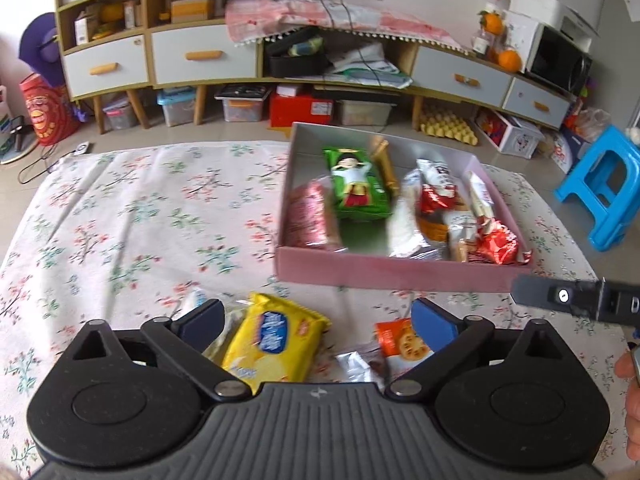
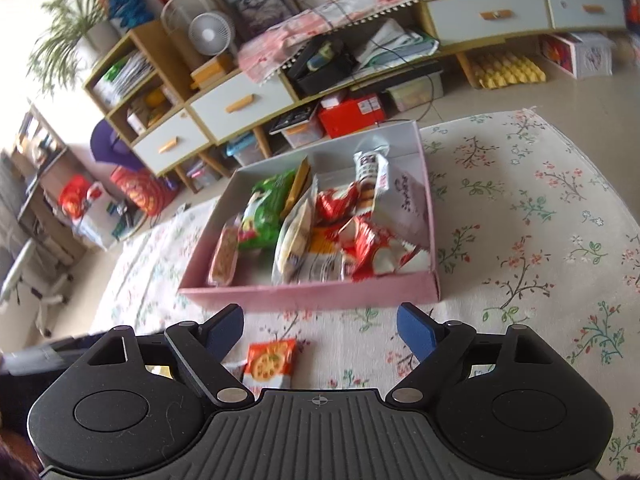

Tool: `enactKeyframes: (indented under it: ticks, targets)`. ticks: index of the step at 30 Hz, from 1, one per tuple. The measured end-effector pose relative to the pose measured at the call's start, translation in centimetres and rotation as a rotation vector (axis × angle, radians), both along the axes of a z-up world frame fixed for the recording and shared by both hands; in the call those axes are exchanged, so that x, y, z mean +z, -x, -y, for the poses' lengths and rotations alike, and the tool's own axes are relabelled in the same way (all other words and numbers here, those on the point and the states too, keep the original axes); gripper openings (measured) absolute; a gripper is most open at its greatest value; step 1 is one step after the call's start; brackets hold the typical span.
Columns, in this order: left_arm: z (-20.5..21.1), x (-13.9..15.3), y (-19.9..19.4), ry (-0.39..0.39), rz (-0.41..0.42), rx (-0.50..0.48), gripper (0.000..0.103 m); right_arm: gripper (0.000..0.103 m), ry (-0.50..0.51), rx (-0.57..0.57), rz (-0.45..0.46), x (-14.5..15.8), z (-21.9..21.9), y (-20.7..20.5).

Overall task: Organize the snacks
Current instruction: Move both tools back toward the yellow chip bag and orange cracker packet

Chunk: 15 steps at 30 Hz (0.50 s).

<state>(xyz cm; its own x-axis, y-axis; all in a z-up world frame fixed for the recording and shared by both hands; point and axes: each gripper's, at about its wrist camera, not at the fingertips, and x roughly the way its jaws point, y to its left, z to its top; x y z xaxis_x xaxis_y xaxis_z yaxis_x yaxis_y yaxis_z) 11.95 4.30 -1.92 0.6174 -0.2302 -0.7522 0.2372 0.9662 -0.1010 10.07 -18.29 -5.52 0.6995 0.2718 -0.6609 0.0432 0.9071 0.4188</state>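
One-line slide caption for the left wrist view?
Open left gripper over a yellow snack pack on floral cloth, pink box of snacks beyond.

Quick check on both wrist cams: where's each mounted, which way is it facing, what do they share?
Left wrist: on the left claw, angled down across the floral cloth at the pink box; own open fingers, the right claw's tip and a hand show.
Right wrist: on the right claw, same way, rolled; open fingers.
Shared: box, orange cracker packet.
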Motion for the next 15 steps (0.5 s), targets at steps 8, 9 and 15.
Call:
enactKeyframes:
  ticks: [8, 9, 15]
  targets:
    - [-2.2, -1.5, 0.5, -0.049, 0.021, 0.023, 0.102, 0.094, 0.067, 0.056, 0.003, -1.5, -1.8, 1.1]
    - [-2.5, -1.8, 0.6, -0.054, 0.024, 0.022, 0.102, 0.094, 0.075, 0.062, 0.004, -1.7, -2.0, 1.1]
    - [-3.5, -3.1, 0.8, -0.064, 0.041, -0.01, 0.102, 0.094, 0.154, 0.098, 0.021, -2.9, -3.5, 1.3]
